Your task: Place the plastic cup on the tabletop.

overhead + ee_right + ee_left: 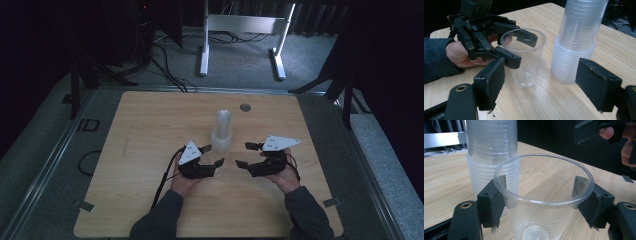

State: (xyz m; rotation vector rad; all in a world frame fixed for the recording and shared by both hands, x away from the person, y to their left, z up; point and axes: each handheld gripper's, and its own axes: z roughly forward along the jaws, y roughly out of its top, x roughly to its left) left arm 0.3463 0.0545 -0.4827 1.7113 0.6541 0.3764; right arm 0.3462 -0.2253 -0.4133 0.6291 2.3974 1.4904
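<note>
The left tool (515, 48) has its two black jaws on both sides of a single clear plastic cup (525, 60), just below the rim; they seem to touch the wall, so I judge the cup is gripped. It stands on the light wooden counter (150, 130), just beside the tall stack of clear plastic cups (576, 40). The right tool (242, 155) waits near with jaws wide apart, holding nothing. The step in hand looks like taking one cup apart from the stack. Next, the cup must be carried gently, because the thin wall can bend.
</note>
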